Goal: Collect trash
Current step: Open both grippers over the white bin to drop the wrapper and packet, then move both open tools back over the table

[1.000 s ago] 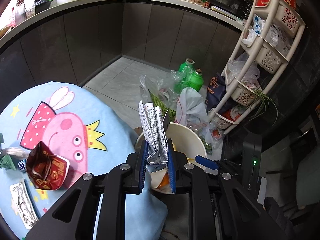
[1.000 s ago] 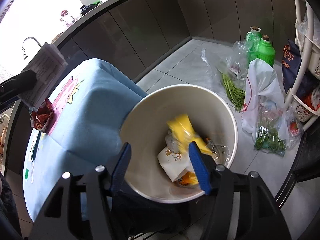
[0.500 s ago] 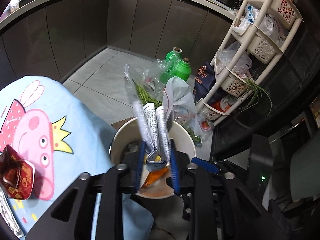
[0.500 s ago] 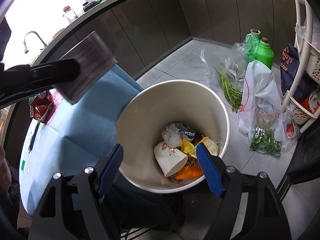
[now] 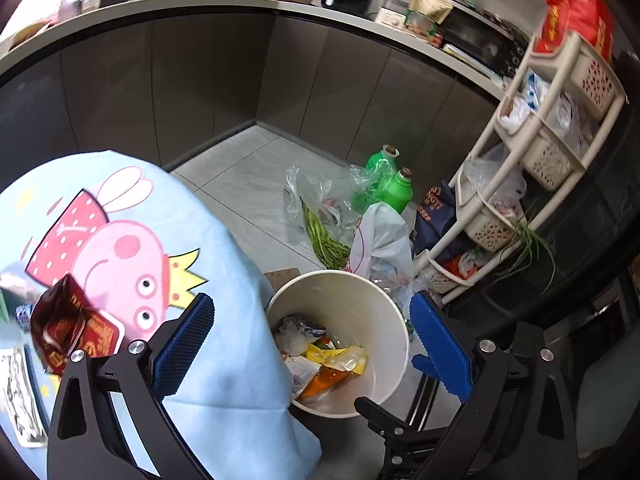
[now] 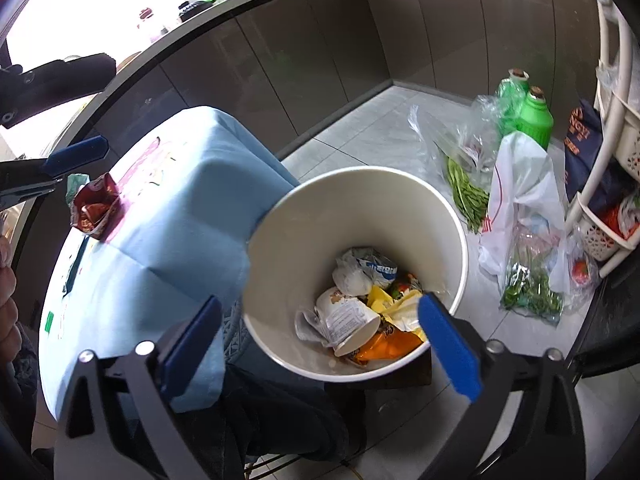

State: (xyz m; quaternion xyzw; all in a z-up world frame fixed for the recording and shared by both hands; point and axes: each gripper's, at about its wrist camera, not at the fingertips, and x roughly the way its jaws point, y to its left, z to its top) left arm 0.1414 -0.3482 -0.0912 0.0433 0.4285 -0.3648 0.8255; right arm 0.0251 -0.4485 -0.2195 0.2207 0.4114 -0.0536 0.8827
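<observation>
Trash on the blue tablecloth (image 5: 224,380) is down to a red snack wrapper (image 5: 70,334) at lower left of the left wrist view, with a printed scrap (image 5: 18,392) at the edge. Half a second ago the left gripper (image 5: 312,344) pinched a folded paper carton over the bin; now its jaws are spread wide and empty, so that piece has evidently dropped. Centre-frame, the white bin (image 6: 452,216) holds a cup (image 6: 352,320) and yellow and orange wrappers (image 6: 394,306). The right gripper (image 6: 320,328), also released and empty, hangs above the bin. Next likely target: the red wrapper.
</observation>
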